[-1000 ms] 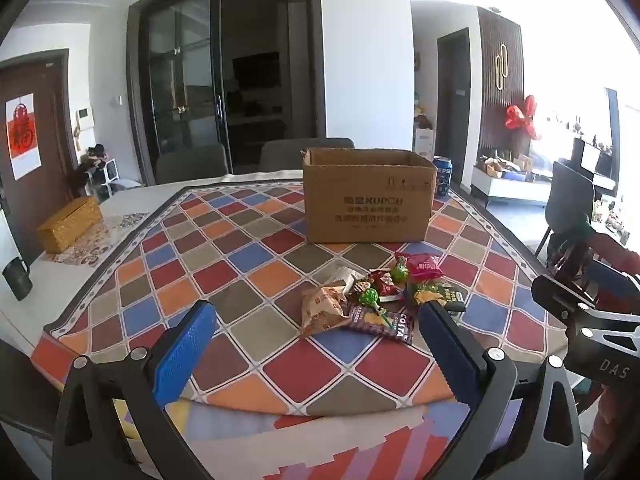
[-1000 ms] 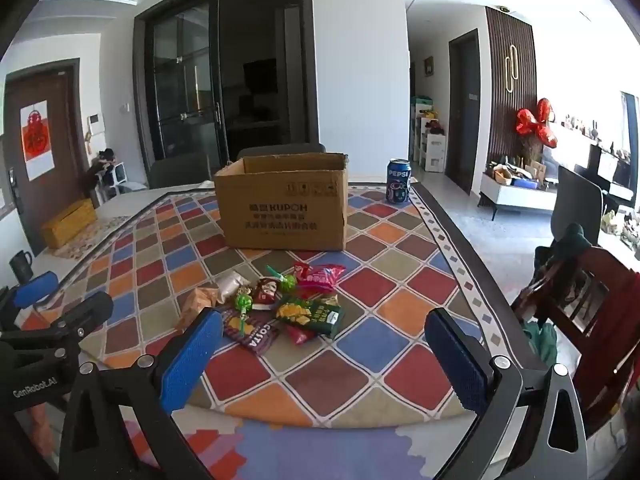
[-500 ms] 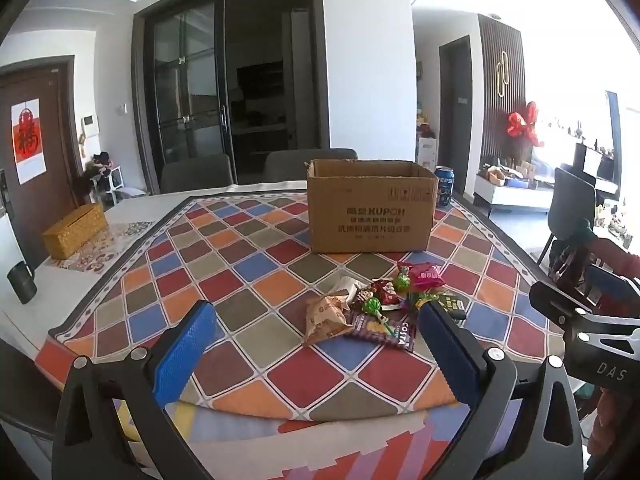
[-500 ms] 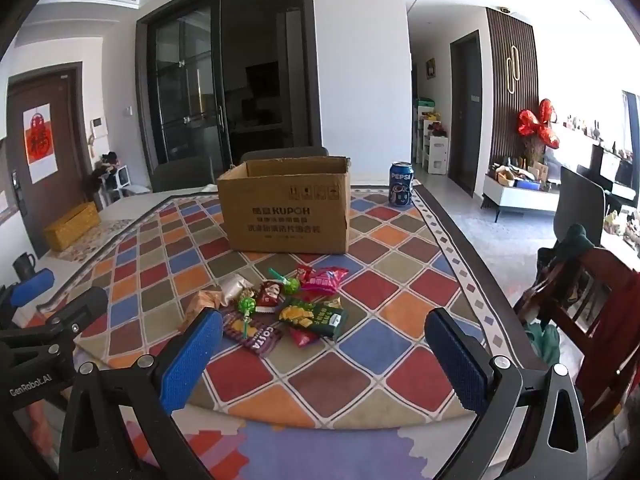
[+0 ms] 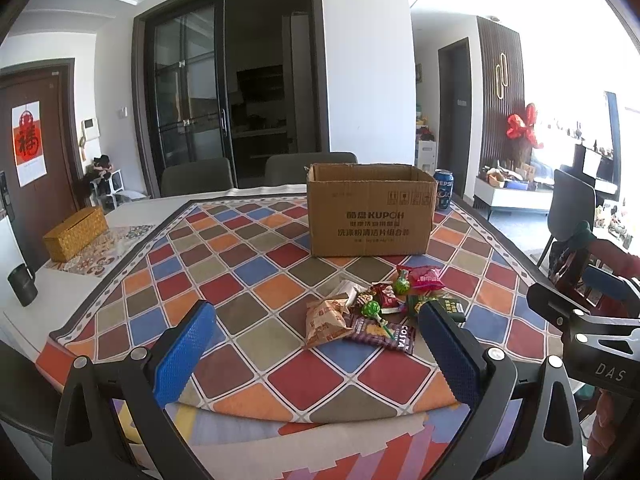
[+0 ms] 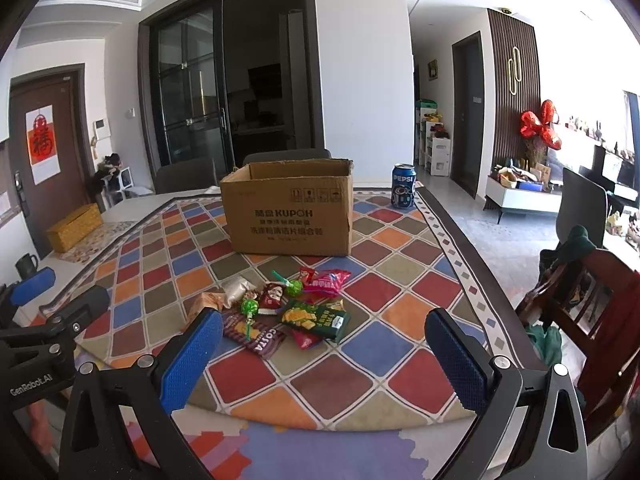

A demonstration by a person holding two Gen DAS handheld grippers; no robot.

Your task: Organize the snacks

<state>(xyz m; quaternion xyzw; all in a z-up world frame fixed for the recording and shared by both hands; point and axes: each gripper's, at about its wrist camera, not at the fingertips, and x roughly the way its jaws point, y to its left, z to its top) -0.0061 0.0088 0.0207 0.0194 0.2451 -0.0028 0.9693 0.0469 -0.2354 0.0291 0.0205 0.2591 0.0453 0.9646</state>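
Patchwork diamonds of red, blue, orange and olive cover the tablecloth (image 6: 384, 380) at whose near edge both tools hover, the left gripper (image 5: 316, 344) and the right gripper (image 6: 324, 348) each with blue pads spread wide and nothing between them. Just beyond lies the snack pile (image 6: 280, 308): a brown Costa packet (image 6: 256, 334), a green chip bag (image 6: 318, 318), two green lollipops, a pink pouch (image 6: 328, 280), all overlapping. That overlap looks like the main risk; a closing pinch could catch two wrappers together, or slick foil could slide away on the cloth. Farther back stands the open cardboard box (image 6: 290, 208), then a Pepsi can (image 6: 403, 186), dining chairs, and dark glass sliding doors (image 6: 224, 92).
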